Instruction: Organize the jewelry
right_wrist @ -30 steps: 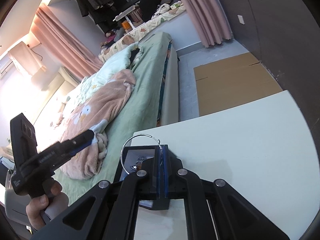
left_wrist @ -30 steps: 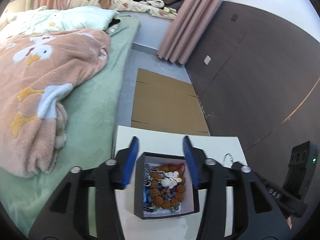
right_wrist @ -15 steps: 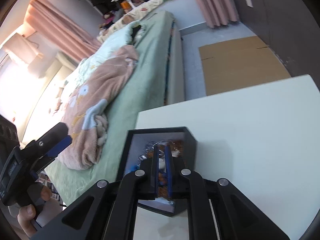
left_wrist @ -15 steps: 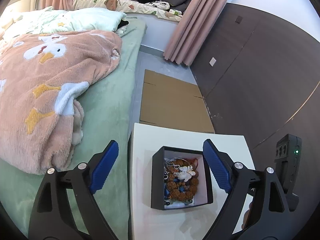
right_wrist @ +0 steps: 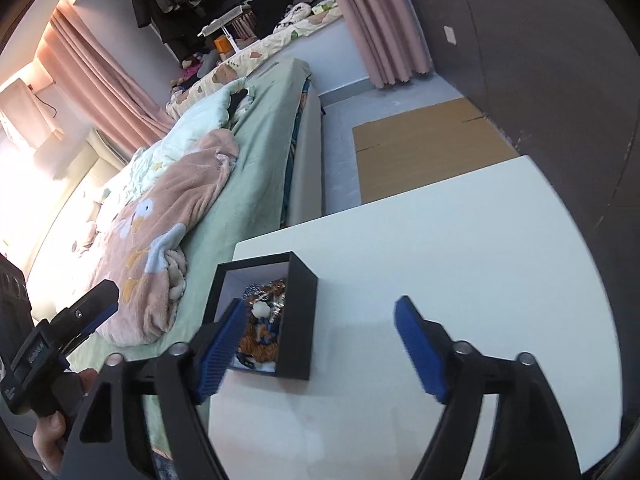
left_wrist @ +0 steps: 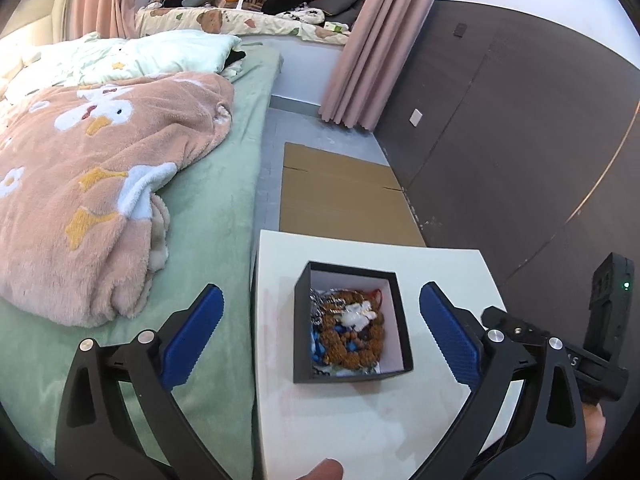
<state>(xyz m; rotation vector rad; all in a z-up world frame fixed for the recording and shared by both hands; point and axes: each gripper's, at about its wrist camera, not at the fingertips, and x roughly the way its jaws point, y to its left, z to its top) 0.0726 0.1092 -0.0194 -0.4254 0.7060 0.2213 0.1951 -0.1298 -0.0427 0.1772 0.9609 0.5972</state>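
Note:
A black jewelry box (left_wrist: 352, 324) with a white inside stands on the white table (left_wrist: 360, 420). It holds a heap of brown beads, blue beads, chains and a white charm (left_wrist: 348, 328). My left gripper (left_wrist: 320, 338) is open and empty, pulled back above the box. My right gripper (right_wrist: 320, 346) is open and empty, its left finger over the box (right_wrist: 298, 312), where the heap (right_wrist: 262, 322) shows. The hoop is not visible apart from the heap.
A bed with a green sheet (left_wrist: 208, 240) and a pink blanket (left_wrist: 80, 184) lies left of the table. Flat cardboard (left_wrist: 340, 196) lies on the floor beyond it. A dark wall panel (left_wrist: 520, 140) stands to the right.
My left gripper opened wide and drew back from the box. My right gripper brought the silver hoop over the box, then opened; the hoop is no longer between its fingers.

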